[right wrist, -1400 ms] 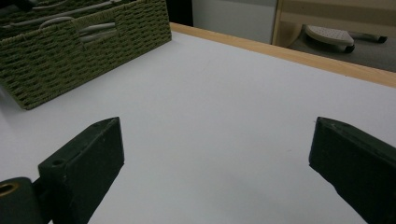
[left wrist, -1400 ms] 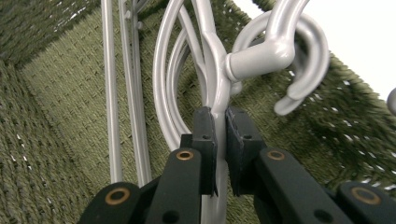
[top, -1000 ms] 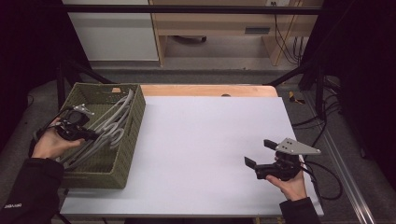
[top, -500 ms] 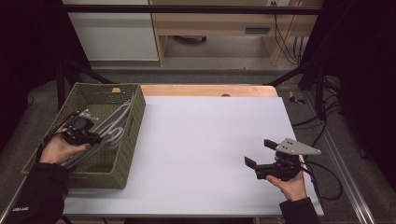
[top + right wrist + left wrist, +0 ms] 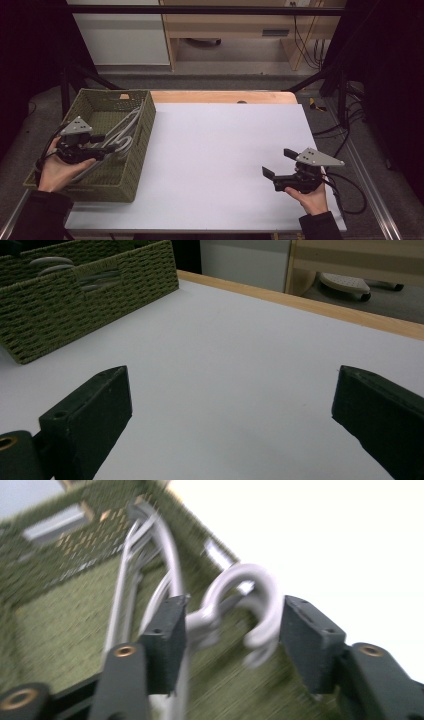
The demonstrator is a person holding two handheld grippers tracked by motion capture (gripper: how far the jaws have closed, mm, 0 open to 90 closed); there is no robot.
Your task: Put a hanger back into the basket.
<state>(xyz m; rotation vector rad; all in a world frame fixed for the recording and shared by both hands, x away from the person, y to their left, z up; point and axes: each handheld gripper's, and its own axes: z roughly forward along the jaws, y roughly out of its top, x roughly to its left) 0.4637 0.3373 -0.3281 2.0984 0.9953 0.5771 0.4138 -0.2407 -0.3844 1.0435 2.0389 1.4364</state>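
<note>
Left claw [image 5: 102,145] over a rectangular basket [image 5: 131,172] of coarse olive-green woven fibre, standing at the left edge of the surface [image 5: 220,150], a smooth matte white sheet with a strip of pale wood along its far edge. In the basket lies a bundle of light grey hangers [image 5: 122,132], smooth and rounded like moulded plastic, their long arms running lengthwise along the basket's right wall. In the left gripper view, the curved hook of one hanger [image 5: 252,607] stands between the two blocky, matte black pads of the left claw [image 5: 232,630]; the jaws have just been opening, the left pad [image 5: 167,630] lies against or just beside the hook's stem, and the right pad stands apart from the hook, so nothing is clamped. The view is blurred, and finer contact cannot be told. Right claw [image 5: 281,162], held in a hand [image 5: 312,197] at the near right of the surface, well apart from the basket; in the right gripper view its jaws stand wide with only bare white surface between them. Each gripper carries a flat grey three-cornered plate on top.
</note>
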